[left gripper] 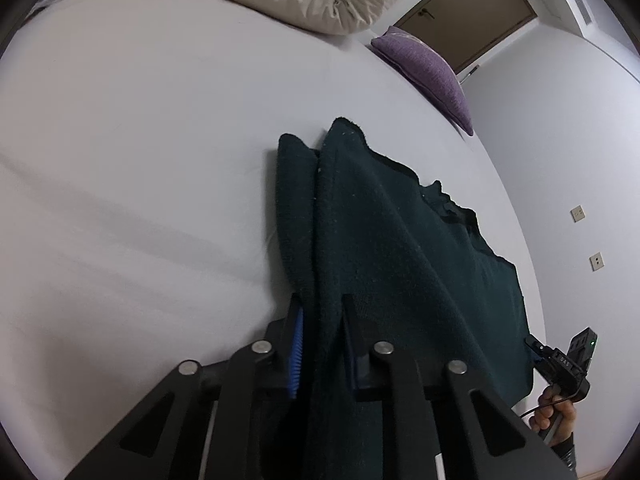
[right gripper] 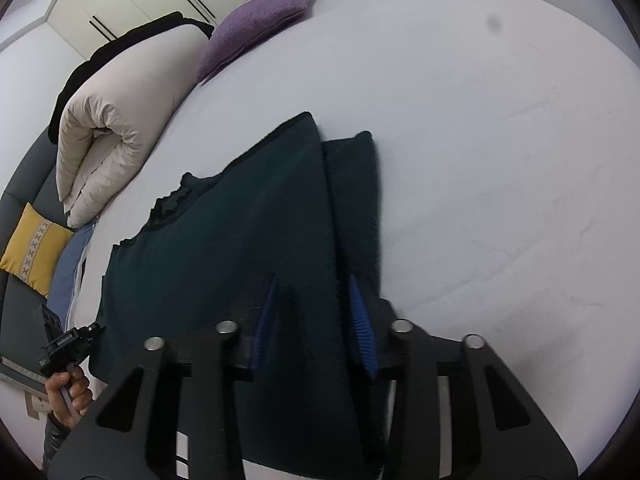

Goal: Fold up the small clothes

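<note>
Sweater soft, thick, limp on bed; your left claw and right claw each clamped on hem corner; keep both corners taut.

Fuzzy matt knit sweater; smooth cloth sheet; ribbed blue gripper pads, prob. rubber.

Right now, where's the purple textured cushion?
The purple textured cushion lies at the far edge of the pale bed sheet, beyond the dark green knit garment and beside the rolled beige duvet.
</note>
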Tool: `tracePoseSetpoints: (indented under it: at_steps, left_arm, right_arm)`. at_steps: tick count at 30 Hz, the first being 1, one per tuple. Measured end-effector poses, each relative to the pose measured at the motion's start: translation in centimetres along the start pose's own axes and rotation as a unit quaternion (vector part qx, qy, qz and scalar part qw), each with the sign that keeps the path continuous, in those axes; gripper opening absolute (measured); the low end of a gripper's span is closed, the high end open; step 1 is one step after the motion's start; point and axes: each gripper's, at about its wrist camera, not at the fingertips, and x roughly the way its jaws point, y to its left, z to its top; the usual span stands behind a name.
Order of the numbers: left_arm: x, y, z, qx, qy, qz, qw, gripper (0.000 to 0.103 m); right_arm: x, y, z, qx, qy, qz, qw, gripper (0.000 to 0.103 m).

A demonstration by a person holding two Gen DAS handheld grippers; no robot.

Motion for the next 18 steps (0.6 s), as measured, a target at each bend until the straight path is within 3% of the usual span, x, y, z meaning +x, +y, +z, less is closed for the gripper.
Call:
tracePoseSetpoints:
  at_steps: [4,9,18]
  left_arm:
    - [-0.3,-0.8,0.0,0.012,-0.011,0.011,0.9998,0.013]
    - [-1.4,-0.7,-0.7,0.004,-0.031,-0.007,0.9995,0.012]
    - [-2.6,2.3,-3.9,-0.071,-0.085,-0.057,0.9922,0.01]
  right_arm:
    - [-0.3,0.6,0.0,-0.026,0.001,-0.021,0.999,0.008]
    - [-1.1,1.4,0.0,-0.034,-0.01,-0.046,0.998,0.005]
    - [-1.9,-1.7,-1.3,0.026,-0.031,-0.025,0.999,0.004]
